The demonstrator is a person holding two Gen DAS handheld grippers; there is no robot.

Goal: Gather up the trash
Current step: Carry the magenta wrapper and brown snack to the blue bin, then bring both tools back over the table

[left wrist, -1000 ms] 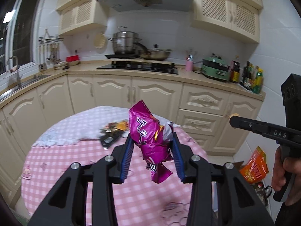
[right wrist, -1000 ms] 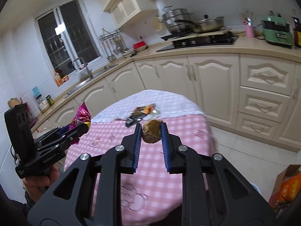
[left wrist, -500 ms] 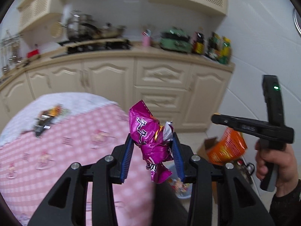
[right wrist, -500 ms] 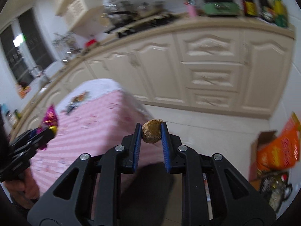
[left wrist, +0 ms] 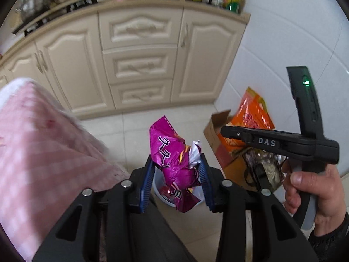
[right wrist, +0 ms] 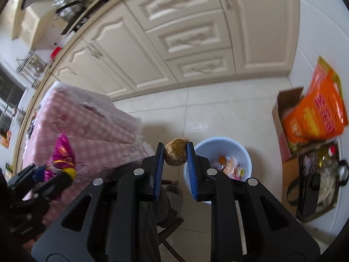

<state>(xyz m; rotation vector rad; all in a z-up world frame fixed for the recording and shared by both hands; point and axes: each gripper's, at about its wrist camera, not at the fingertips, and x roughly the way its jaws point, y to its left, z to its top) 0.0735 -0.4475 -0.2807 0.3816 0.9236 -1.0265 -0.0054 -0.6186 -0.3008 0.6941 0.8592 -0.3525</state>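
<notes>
From the left wrist view, the left gripper [left wrist: 177, 172] has its jaws clamped on a crumpled magenta foil snack wrapper [left wrist: 173, 152], above the pale blue plastic bin [left wrist: 157, 187] on the floor beside the pink checked tabletop [left wrist: 43, 152].

From the right wrist view, the right gripper [right wrist: 175, 156] has its jaws clamped on a brown crumpled paper ball [right wrist: 176, 154], beside that bin's rim, where litter lies inside.

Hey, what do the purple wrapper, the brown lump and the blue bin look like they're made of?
Purple wrapper: crinkled metallised plastic film, glossy with a silver inner side. Brown lump: matte and grainy, perhaps crumpled paper or food; unclear. Blue bin: smooth moulded plastic, likely, with an even pale sheen.
</notes>
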